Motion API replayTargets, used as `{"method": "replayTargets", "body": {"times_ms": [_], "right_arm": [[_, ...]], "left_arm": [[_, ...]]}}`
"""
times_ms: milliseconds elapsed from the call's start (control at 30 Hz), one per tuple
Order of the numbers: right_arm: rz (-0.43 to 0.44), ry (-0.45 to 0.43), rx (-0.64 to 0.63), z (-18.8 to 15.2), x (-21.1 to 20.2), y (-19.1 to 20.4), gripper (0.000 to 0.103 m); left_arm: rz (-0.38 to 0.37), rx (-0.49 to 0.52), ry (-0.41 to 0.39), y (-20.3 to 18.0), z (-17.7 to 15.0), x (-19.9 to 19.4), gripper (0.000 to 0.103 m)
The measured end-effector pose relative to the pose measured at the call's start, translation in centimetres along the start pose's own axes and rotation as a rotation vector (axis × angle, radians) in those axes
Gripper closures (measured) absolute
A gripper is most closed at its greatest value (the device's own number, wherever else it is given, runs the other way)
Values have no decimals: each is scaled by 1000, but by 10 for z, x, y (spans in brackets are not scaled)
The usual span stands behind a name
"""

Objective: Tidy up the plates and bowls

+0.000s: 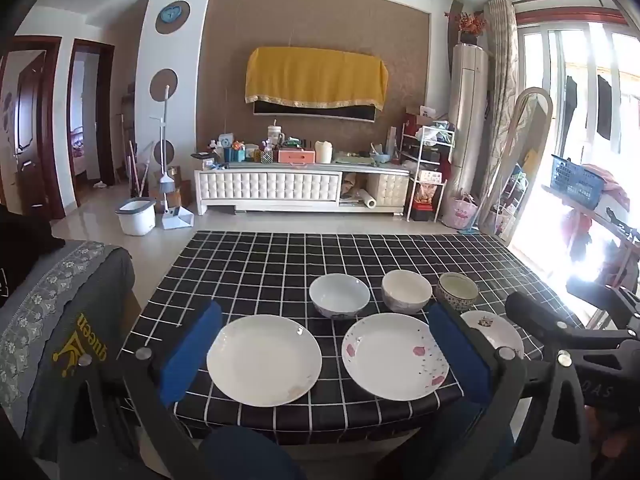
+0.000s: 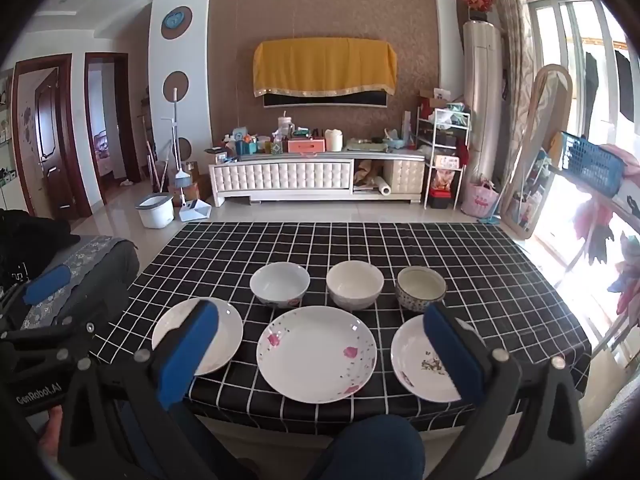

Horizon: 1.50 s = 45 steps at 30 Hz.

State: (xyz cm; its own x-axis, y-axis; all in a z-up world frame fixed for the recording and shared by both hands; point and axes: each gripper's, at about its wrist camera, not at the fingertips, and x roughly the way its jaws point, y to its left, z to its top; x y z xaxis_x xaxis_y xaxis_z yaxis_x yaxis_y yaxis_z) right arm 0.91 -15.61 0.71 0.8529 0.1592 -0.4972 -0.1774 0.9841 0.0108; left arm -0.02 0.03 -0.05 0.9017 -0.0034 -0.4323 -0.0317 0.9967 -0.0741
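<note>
Three plates lie in a front row on the black checked table (image 1: 248, 264): a plain white plate (image 1: 264, 360), a pink-flower plate (image 1: 396, 356) and a small decorated plate (image 1: 494, 330). Behind them stand a white bowl (image 1: 339, 295), a cream bowl (image 1: 406, 291) and a blue-patterned bowl (image 1: 458, 291). My left gripper (image 1: 324, 344) is open and empty, held above the near edge. My right gripper (image 2: 320, 344) is open and empty over the pink-flower plate (image 2: 316, 354), with the plain plate (image 2: 228, 332), small plate (image 2: 416, 360) and bowls (image 2: 280, 285) around it.
A grey-covered sofa arm (image 1: 60, 320) stands left of the table. The right gripper's black body (image 1: 560, 332) shows at the right of the left wrist view. A TV cabinet (image 1: 280, 188) and a mop bucket (image 1: 136, 216) stand beyond the table on the floor.
</note>
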Motion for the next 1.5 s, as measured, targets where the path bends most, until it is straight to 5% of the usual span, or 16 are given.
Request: {"method": "replayTargets", "body": {"times_ms": [1500], "right_arm": [[11,50,30,-7,4,-7,0]], "left_arm": [[-36,-10,53,0,-2,4,0]]}}
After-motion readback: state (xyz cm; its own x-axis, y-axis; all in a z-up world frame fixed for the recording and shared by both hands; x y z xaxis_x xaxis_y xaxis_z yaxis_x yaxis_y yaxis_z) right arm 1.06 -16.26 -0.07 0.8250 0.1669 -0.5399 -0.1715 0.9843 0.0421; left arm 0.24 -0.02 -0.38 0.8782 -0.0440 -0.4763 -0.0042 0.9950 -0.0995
